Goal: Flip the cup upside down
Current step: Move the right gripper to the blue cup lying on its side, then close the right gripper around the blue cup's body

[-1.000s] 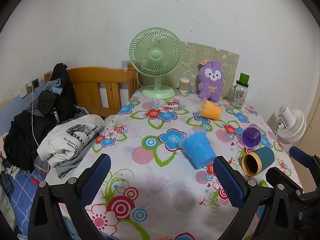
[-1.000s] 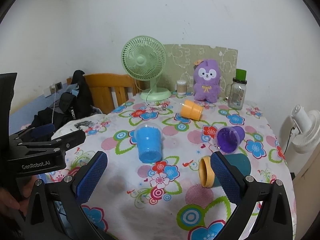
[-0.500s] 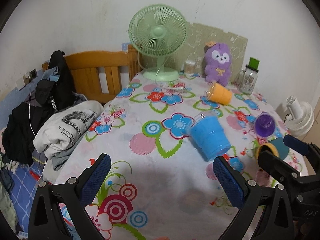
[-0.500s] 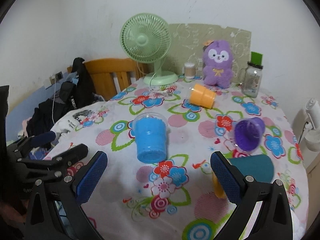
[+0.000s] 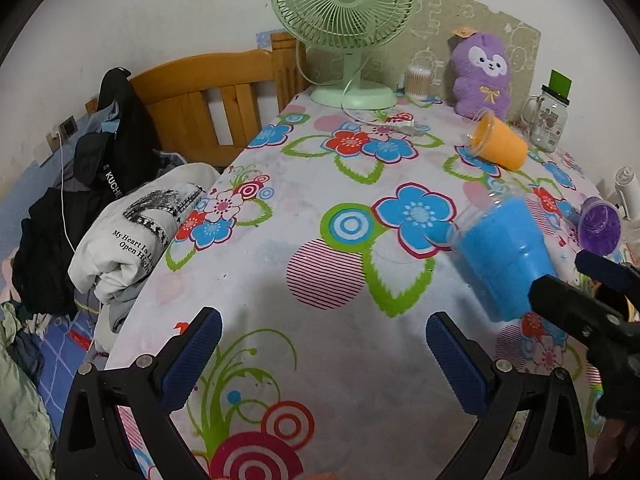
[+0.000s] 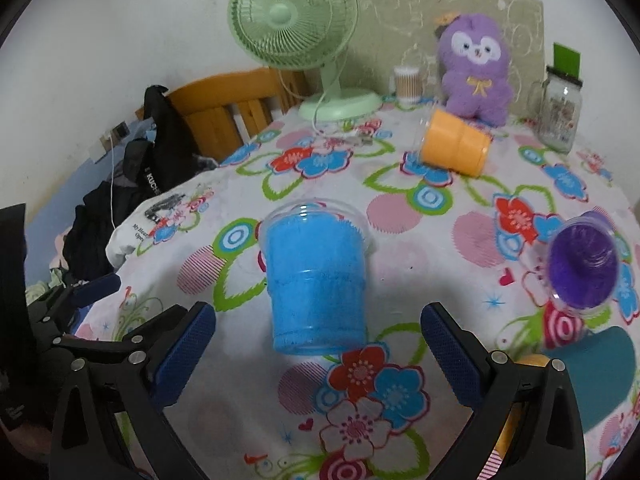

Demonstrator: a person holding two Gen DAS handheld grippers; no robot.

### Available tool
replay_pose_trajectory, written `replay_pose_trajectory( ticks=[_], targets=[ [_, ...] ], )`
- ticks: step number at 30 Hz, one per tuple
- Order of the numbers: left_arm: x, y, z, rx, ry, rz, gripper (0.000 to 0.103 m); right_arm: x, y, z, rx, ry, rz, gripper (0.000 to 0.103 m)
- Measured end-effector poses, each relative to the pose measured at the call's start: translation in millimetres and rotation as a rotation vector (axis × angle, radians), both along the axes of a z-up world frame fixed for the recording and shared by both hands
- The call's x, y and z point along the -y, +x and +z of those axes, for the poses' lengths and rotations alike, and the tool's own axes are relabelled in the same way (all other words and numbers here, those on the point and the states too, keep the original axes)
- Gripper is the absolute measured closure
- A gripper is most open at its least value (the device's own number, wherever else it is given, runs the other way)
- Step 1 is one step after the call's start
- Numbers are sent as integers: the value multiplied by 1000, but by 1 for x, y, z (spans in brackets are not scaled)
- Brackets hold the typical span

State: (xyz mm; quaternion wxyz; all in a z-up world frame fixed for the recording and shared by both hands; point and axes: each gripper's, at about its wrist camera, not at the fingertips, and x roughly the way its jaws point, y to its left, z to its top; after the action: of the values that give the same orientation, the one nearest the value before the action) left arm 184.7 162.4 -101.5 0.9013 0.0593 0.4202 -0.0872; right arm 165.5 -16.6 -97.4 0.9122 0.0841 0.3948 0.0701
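A blue cup (image 6: pixel 316 280) lies on its side on the flowered tablecloth (image 6: pixel 400 248), its clear rim turned toward the far wall and its closed base toward my right gripper (image 6: pixel 318 350). That gripper hangs just above the cloth with both blue pads spread wide, nothing between them; the cup's base sits in line with the gap, just ahead of the fingertips, not touching either pad as far as I can see.

My left gripper (image 5: pixel 324 354) is likewise spread wide and empty, poised over a bare stretch of cloth to the left of the cup (image 5: pixel 502 256), which from this side appears beyond the right-hand pad. The black frame of the right gripper (image 5: pixel 576 312) crosses the lower right corner of the left wrist view, overlapping the cup's base.

Three more cups lie tipped over on the table: an orange cup (image 6: pixel 454 144) farther back near a purple plush toy (image 6: pixel 474 68), a purple cup (image 6: pixel 582 268) to the right, and a teal cup (image 6: pixel 600 376) at the near right edge. A green desk fan (image 6: pixel 296 16) stands at the back, a glass jar (image 6: pixel 560 112) at the far right. Folded clothes (image 5: pixel 136 232) sit heaped beside the table's left edge, in front of a wooden bed frame (image 5: pixel 208 88).
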Motion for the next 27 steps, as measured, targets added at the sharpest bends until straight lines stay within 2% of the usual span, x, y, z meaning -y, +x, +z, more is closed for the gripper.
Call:
replay_pose_trajectory(
  ticks=[1,3,7,10,12,18,27],
  targets=[
    [1,1,-1,-3,6,0,0,1,4,-3,-11,13,3,5],
    [1,4,-3,-8,18,2,0,2,14,-9,-48,27,7,17],
    [1,7,-6,-20,25,1,0,-2,30,-27,-137,59,36,25],
    [1,6,-7,-23,27,-2,0,-8,34,-31,-148,26,46,35],
    [1,5,-7,-24,28,-2,0,-9,36,-32,-157,12,46,44],
    [-1,0,-1,-9,20,-4,0,-8,33,-29,-164,38,48,46],
    [-3,-16,14,22,10,-13,0,-13,15,-7,-113,8,48,46]
  ],
)
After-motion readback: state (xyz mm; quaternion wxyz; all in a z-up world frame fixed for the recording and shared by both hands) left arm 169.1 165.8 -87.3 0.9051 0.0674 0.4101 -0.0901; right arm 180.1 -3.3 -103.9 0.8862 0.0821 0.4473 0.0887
